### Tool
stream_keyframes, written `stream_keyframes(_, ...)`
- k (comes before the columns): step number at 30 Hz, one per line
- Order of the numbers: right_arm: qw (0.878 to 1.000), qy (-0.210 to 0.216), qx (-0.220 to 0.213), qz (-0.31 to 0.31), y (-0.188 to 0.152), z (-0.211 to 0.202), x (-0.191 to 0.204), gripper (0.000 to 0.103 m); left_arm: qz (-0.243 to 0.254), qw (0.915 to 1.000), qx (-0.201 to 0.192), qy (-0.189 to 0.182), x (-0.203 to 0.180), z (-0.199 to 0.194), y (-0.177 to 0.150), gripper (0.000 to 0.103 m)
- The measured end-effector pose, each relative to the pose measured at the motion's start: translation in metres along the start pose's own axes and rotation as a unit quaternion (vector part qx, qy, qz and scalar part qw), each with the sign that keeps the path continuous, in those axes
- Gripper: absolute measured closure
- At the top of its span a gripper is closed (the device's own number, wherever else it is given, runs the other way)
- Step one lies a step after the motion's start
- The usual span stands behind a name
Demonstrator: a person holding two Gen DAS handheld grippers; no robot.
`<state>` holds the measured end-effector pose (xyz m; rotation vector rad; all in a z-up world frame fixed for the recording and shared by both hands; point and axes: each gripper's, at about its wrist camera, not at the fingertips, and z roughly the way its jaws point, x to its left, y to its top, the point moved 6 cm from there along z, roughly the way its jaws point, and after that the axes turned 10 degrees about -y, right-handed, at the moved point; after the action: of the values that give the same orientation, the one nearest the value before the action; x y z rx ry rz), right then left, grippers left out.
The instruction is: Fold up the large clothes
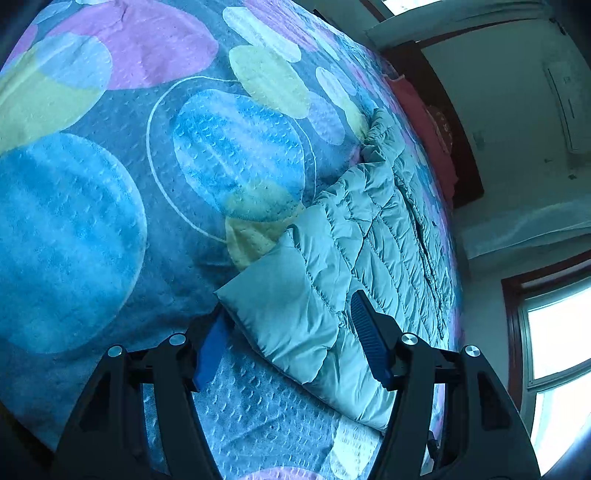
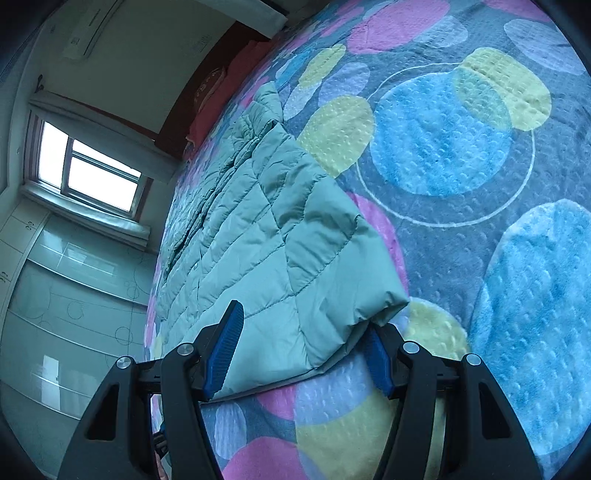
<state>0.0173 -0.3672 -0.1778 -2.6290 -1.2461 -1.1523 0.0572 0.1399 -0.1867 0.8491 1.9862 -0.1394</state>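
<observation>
A pale green quilted down jacket (image 1: pixel 354 251) lies on a bed with a spotted bedspread (image 1: pixel 110 184). In the left wrist view my left gripper (image 1: pixel 291 336) is open, its blue-padded fingers (image 1: pixel 369 339) straddling the jacket's near corner. In the right wrist view the jacket (image 2: pixel 266 236) stretches away toward the headboard. My right gripper (image 2: pixel 301 350) is open around the jacket's other near corner, one finger (image 2: pixel 225 350) over the fabric and the other beside its edge. Neither gripper has closed on the cloth.
The bedspread (image 2: pixel 461 147) spreads wide beside the jacket. A red pillow (image 1: pixel 424 118) and dark wooden headboard (image 1: pixel 454 122) are at the far end. A window (image 2: pixel 96 170), wardrobe (image 2: pixel 55 295) and wall air conditioner (image 2: pixel 92 26) border the bed's side.
</observation>
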Motion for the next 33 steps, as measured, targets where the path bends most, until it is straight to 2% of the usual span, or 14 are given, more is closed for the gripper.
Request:
stream_keyframes(3, 1.0, -0.001, -0.006, -0.004, -0.001, 0.006, 0.006, 0.045, 0.007, 1.0, 0.0, -0.006, -0.005, 0.004, -0.001, 0.042)
stream_keyframes(4, 1.0, -0.004, -0.007, -0.008, -0.002, 0.008, 0.007, 0.049, 0.009, 0.9999, 0.002, -0.011, -0.006, 0.006, -0.002, 0.046)
stream_keyframes(6, 1.0, -0.006, -0.006, -0.011, -0.002, 0.013, 0.009, 0.058, 0.012, 0.9996, 0.015, -0.018, -0.009, 0.011, -0.006, 0.05)
stream_keyframes(8, 1.0, -0.003, -0.002, -0.006, -0.001, 0.018, 0.009, 0.072, 0.027, 0.9995, 0.01, -0.014, -0.01, 0.014, -0.008, 0.052)
stream_keyframes(9, 1.0, 0.0, 0.002, -0.003, -0.001, 0.02, 0.008, 0.075, 0.037, 0.9992, 0.007, -0.01, -0.011, 0.015, -0.007, 0.055)
stream_keyframes(11, 1.0, 0.004, 0.007, 0.0, 0.0, 0.023, 0.007, 0.087, 0.048, 0.9988, 0.005, -0.003, -0.012, 0.018, -0.004, 0.065)
stream_keyframes(13, 1.0, 0.011, 0.006, -0.002, 0.002, 0.021, 0.007, 0.092, 0.047, 0.9987, 0.011, -0.013, -0.011, 0.019, -0.003, 0.09)
stream_keyframes(16, 1.0, 0.016, -0.007, -0.013, 0.003, 0.016, 0.013, 0.096, 0.044, 0.9985, 0.016, -0.029, -0.012, 0.019, -0.004, 0.098)
stream_keyframes(27, 0.996, 0.067, -0.033, -0.054, 0.006, -0.031, 0.042, 0.099, 0.082, 0.9928, -0.001, -0.088, -0.041, -0.025, -0.002, 0.101)
stream_keyframes(33, 0.992, 0.096, -0.044, -0.072, 0.006, -0.057, 0.061, 0.099, 0.099, 0.9887, 0.003, -0.113, -0.054, -0.057, -0.01, 0.101)
